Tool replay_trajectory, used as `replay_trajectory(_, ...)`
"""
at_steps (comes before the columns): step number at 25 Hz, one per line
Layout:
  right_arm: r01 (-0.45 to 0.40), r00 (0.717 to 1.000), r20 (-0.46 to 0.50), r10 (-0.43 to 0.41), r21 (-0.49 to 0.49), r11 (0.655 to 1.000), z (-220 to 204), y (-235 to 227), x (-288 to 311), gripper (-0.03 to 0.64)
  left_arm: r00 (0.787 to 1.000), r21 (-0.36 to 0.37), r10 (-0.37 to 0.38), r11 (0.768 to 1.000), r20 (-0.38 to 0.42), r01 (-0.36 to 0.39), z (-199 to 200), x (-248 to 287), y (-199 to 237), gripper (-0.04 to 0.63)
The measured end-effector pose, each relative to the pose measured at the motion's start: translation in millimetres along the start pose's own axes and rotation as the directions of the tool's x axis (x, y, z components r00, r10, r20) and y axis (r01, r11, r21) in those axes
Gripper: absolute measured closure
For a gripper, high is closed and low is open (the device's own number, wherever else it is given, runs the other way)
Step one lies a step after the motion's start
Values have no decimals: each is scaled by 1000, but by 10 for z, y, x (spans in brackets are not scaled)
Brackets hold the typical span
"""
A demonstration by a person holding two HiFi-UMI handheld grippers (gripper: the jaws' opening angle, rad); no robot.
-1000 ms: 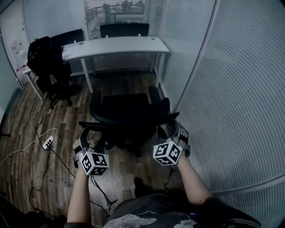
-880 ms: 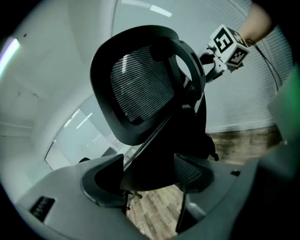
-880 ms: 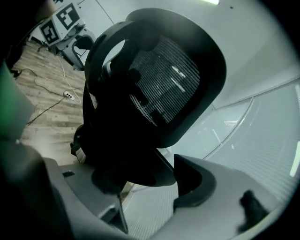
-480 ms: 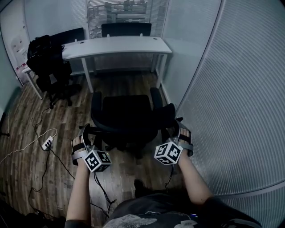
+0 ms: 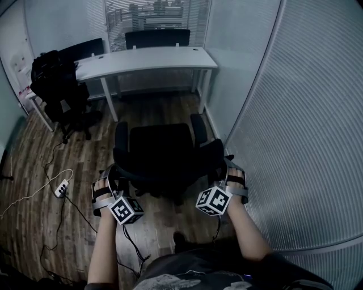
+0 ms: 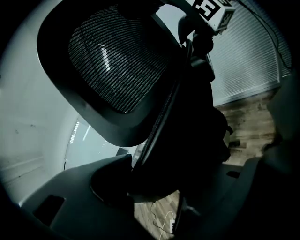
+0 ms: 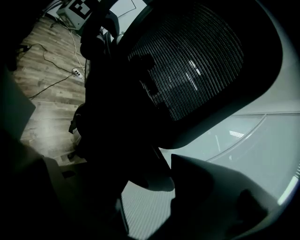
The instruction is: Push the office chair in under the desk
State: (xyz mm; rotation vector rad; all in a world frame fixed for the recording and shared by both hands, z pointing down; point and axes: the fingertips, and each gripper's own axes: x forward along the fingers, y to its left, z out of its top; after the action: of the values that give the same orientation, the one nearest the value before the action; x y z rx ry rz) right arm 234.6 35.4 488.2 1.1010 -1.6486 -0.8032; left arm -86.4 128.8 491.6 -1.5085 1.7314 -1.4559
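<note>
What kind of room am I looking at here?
Most likely a small office: a white desk stands in front of window blinds, and a black mesh-backed office chair sits on the wood floor facing it.

Black chair (image 5: 161, 148) stands mid-frame on the wood floor (image 5: 34, 221), upright, back toward the camera, seat (image 5: 161, 139) facing the desk. Backrest is dark mesh in a solid black rim (image 6: 117, 61), and it fills most of both gripper views. Two padded armrests, one left (image 5: 121, 136) and one right (image 5: 197, 126) of the seat. The base is mostly hidden under the seat.

White desk (image 5: 148, 56) runs across the upper centre of the frame, with a flat top and thin white legs. Chair is well apart from it, not under it, with bare floor between them.
</note>
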Motion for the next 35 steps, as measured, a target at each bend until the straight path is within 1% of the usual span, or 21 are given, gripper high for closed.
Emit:
replay_trajectory(3,-5,1000,12,5,2,1000,8,-37,124,354,1000,0,15,1000,8,-15,38,87,19,339)
replay_trajectory(11,-29,999,16,29,5,1000,186,-138,571,354,1000,-18,11,1000,17,-11,69,531,142,339)
replay_trajectory(14,-33,999,36,33,4,999,278,-198,739,354,1000,-17,-4,1000,12,4,77,727,217,339)
replay_trajectory(19,-50,996,74,50,0,999,446,-241,1013,354,1000,-13,3,1000,-6,-3,34,1051,344,339)
replay_trajectory(22,-56,993,100,56,-2,998,528,-287,1146,354,1000,-22,-5,1000,0,5,52,1203,401,339)
replay_trajectory(27,-48,990,132,49,-5,999,627,-368,1377,354,1000,-21,3,1000,3,-3,73,1450,495,339)
replay_trajectory(30,-47,991,122,47,-3,999,660,-373,1488,354,1000,-20,-4,1000,26,4,87,1558,514,339)
replay_trajectory(35,-34,994,102,34,1,999,764,-406,1729,354,997,-10,7,1000,79,-6,98,1799,593,339)
